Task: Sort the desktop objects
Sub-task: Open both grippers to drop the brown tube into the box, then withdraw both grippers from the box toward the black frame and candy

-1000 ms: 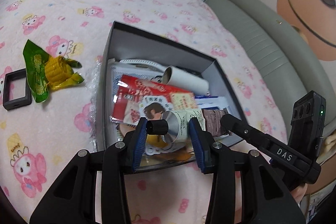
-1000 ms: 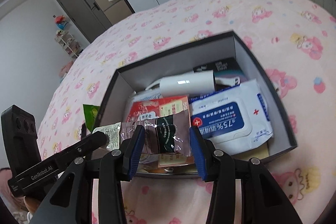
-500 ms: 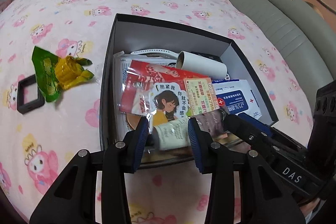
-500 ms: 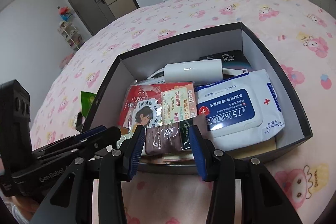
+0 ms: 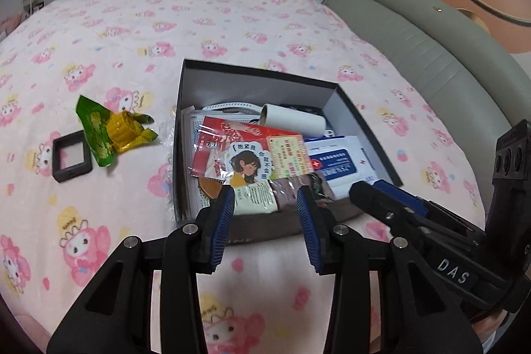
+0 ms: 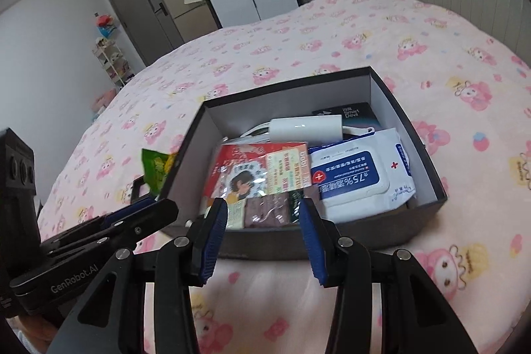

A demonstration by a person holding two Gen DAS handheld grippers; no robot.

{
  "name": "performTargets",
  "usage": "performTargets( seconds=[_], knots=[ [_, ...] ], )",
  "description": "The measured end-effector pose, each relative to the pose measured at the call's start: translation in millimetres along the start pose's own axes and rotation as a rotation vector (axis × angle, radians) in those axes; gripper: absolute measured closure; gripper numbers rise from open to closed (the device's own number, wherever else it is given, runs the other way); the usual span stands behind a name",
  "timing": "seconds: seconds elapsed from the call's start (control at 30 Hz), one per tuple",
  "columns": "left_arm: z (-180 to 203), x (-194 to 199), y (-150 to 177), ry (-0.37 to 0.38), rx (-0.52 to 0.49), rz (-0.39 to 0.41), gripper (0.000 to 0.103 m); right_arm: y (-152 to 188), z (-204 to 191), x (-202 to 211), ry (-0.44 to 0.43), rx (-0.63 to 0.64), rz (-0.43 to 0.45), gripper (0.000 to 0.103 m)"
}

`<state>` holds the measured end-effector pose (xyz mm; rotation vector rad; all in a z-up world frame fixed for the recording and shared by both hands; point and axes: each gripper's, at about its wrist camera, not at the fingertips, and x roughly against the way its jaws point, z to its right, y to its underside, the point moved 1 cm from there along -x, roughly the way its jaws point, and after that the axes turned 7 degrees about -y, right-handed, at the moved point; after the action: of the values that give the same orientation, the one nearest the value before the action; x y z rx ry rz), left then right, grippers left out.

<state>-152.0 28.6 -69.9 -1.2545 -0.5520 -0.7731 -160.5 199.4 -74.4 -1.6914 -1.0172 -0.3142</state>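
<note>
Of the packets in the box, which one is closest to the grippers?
The brown-and-cream sachet at the box's near edge; the red packet and wipes pack lie farther back.

soft, even indoor light; faint shadows; strong fisheye bending with dark corners; mostly sharp.

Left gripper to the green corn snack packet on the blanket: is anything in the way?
Nothing visible blocks it. The left gripper hangs open over the box's near wall; the corn snack packet lies on the open blanket left of the box. The black square frame sits beside it, on its far side.
</note>
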Motion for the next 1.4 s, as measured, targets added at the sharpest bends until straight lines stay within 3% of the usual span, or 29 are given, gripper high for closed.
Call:
performTargets(
  seconds=[0.23,0.6,1.07,1.4],
  knots=[
    [5.1,42.6,8.8,0.006,-0.047,0.029,0.064,11.8,-28.6,30.4,-0.037,0.008,0.019,0.062],
    [-13.4,103.6,33.3,-0.057,-0.078,0.103,0.064,28.6,-78.8,58.2,-0.072,0.067,0.040,0.062],
    [-74.7,137.4,56.5,-0.100,0.017,0.120,0.064,48.0,-141.2,40.4,-0.111,0.168,-0.015,0.062],
    [-133.3,129.4,63.5,-0.140,0.126,0.118,0.062,47.2,-159.7,-4.3,-0.117,0.177,-0.079,0.062]
  ],
)
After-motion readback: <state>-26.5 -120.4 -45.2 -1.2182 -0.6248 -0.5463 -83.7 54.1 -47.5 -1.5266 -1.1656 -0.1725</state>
